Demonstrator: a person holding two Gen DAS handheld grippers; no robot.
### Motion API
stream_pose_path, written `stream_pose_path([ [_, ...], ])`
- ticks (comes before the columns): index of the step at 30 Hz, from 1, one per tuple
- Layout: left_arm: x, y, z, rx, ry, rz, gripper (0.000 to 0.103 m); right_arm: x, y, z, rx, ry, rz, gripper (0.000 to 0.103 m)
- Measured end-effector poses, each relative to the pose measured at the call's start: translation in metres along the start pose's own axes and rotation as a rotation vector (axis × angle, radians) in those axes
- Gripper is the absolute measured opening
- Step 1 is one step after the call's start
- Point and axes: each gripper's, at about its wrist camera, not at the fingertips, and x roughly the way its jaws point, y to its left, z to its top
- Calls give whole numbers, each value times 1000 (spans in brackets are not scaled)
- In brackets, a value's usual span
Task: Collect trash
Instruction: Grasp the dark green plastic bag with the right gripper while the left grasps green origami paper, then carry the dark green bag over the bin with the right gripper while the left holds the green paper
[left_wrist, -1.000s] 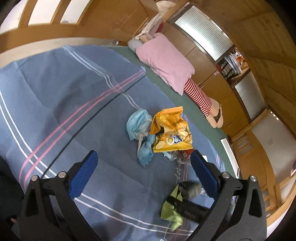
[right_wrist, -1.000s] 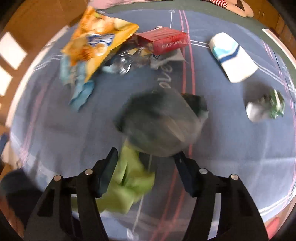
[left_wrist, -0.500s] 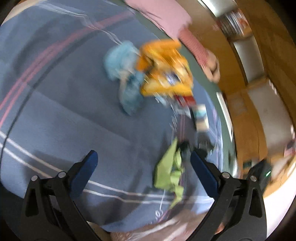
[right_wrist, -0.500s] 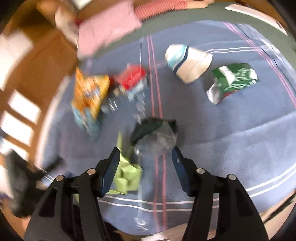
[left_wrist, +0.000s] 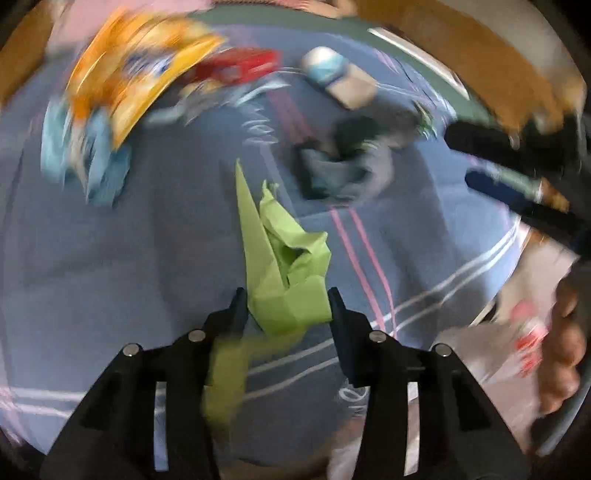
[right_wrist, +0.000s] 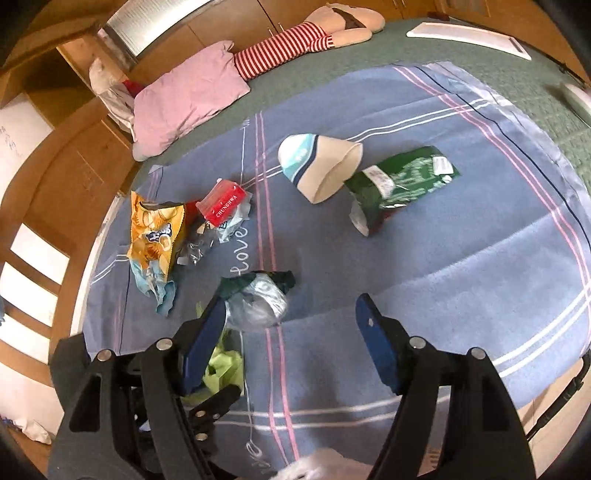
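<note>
A crumpled green paper (left_wrist: 288, 280) lies on the blue striped blanket (left_wrist: 110, 277). My left gripper (left_wrist: 287, 308) is closing on it and both pads touch its sides. The same gripper and paper (right_wrist: 221, 365) show at lower left in the right wrist view. My right gripper (right_wrist: 291, 306) is opening. A crumpled clear-and-dark plastic bag (right_wrist: 258, 299) lies on the blanket against its left finger (right_wrist: 207, 332), with the other pad well away from it. Further off lie an orange snack bag (right_wrist: 155, 232), a red cigarette pack (right_wrist: 221, 203), a paper cup (right_wrist: 317, 166) and a green wrapper (right_wrist: 402, 181).
A pink pillow (right_wrist: 184, 99) and a striped stuffed doll (right_wrist: 295, 37) lie on the green mat beyond the blanket. Light blue plastic (right_wrist: 159, 291) sits under the snack bag. A hand (left_wrist: 565, 332) at the right edge holds a white bag (left_wrist: 524, 332). Wooden cabinets stand behind.
The left gripper swung down over the green paper and narrowed around it. The right gripper let the plastic bag drop onto the blanket, pulled back and widened.
</note>
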Motion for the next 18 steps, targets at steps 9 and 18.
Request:
stream_pose_path([
  [9,-35,54,-3,-247,-158,62,39,52,56,18,-127,59,-55,80],
  [18,-34,67,0,-299,-151,63,39,80,67,-8,-320,146,-204,66],
])
